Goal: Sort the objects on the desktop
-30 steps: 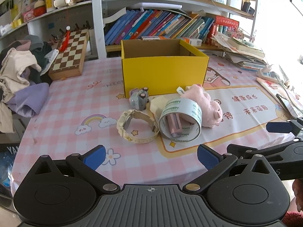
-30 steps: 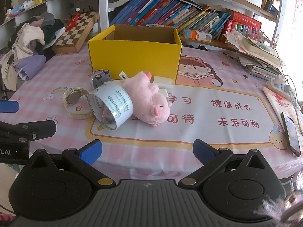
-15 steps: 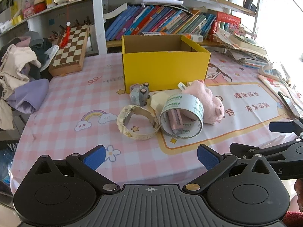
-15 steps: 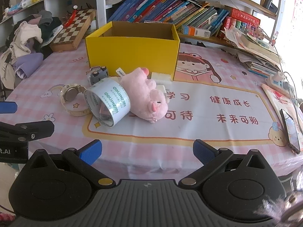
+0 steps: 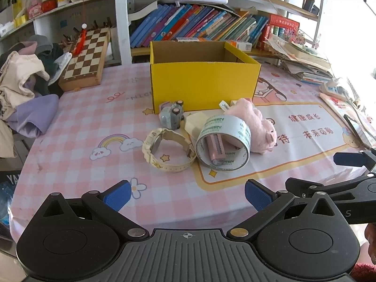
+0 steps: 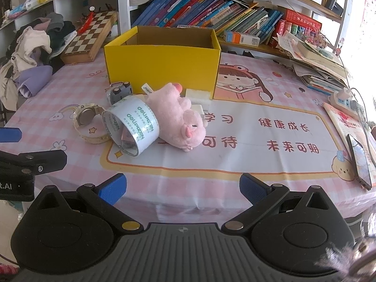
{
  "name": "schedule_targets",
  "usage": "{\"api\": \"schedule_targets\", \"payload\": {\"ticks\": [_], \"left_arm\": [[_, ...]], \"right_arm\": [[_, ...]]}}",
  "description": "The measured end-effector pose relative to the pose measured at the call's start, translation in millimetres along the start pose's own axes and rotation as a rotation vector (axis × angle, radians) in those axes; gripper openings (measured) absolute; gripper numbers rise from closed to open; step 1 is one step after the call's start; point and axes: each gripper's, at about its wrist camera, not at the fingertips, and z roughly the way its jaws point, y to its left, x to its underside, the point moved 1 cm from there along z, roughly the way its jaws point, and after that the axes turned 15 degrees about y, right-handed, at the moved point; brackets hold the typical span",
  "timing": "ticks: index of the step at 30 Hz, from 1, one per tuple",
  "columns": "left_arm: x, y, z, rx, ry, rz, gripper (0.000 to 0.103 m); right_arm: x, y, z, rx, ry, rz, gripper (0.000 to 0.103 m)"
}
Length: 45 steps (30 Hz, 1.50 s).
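An open yellow box stands at the middle of the table. In front of it lie a cream wristwatch, a tape roll with a pink item inside, a pink plush pig, a small grey toy car and a white eraser. My left gripper is open and empty, near the table's front edge before the watch. My right gripper is open and empty, short of the pig.
A chessboard leans at the back left beside a heap of clothes. Books fill the shelf behind the box. Stacked papers, a power strip and a phone lie at the right.
Both grippers have drawn back and risen slightly, so the objects sit a little farther off. Nothing on the table has moved.
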Motion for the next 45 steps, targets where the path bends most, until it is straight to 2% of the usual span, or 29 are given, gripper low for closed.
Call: {"api": "schedule_targets", "payload": {"ticks": [15, 30, 45], "left_arm": [[-0.4, -0.7, 2.7, -0.004, 0.014, 0.004, 0.103], [0.7, -1.5, 5.1, 0.025, 0.014, 0.013, 0.103], [-4.2, 4.7, 10.6, 0.035, 0.025, -0.005, 0.103]], "right_arm": [[1.5, 1.7, 0.5, 0.002, -0.001, -0.002, 0.103], [2.1, 14.7, 0.4, -0.004, -0.020, -0.009, 0.103], [-4.6, 6.6, 2.0, -0.006, -0.015, -0.003, 0.103]]}}
